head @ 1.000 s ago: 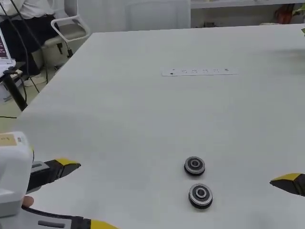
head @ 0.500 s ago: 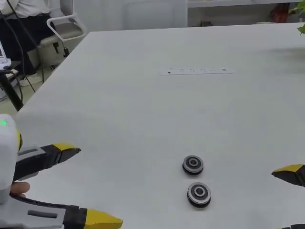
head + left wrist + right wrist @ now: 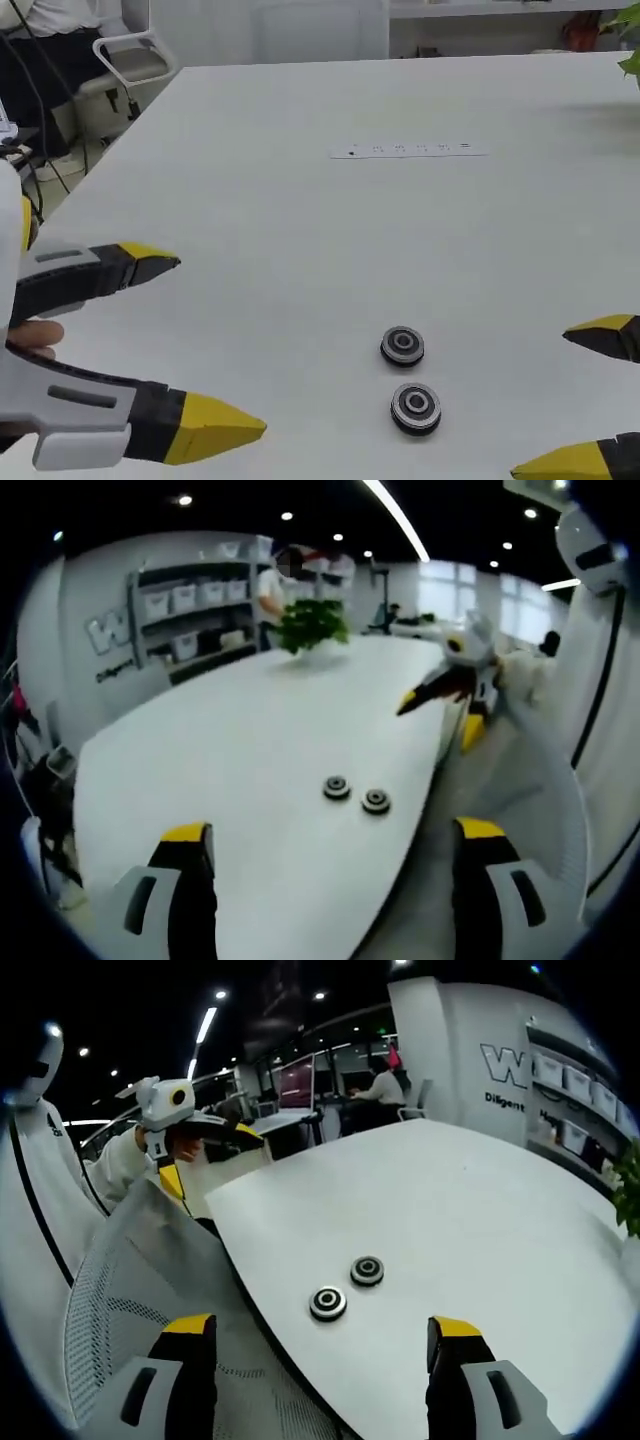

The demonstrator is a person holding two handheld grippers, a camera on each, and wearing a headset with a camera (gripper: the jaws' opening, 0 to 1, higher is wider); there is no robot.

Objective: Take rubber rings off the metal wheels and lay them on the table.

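a large white table (image 3: 300, 200) is filling the workbench area. a green leafy plant (image 3: 312, 625) is standing on the table's far end in the left gripper view.

the left gripper (image 3: 222, 345), grey-bodied with yellow-and-black jaw tips, is hovering above the table's left front part, and its jaws are standing wide apart with nothing between them. in its own view (image 3: 331, 830) the tips are spreading to either side of the wheels, well short of them. the right gripper (image 3: 540, 402), with the same yellow tips, is coming in from the lower right, also gaping wide and holding nothing; its own view (image 3: 322, 1324) is showing the same broad gap.

a long white socket strip (image 3: 408, 150) is lying flat near the table's middle, well apart from everything else.

two small round metal wheels are lying flat near the front edge between the grippers, just beside each other without touching: the far wheel (image 3: 402, 346) and the near wheel (image 3: 416, 409). each is wearing a black rubber ring (image 3: 416, 426) around its rim.
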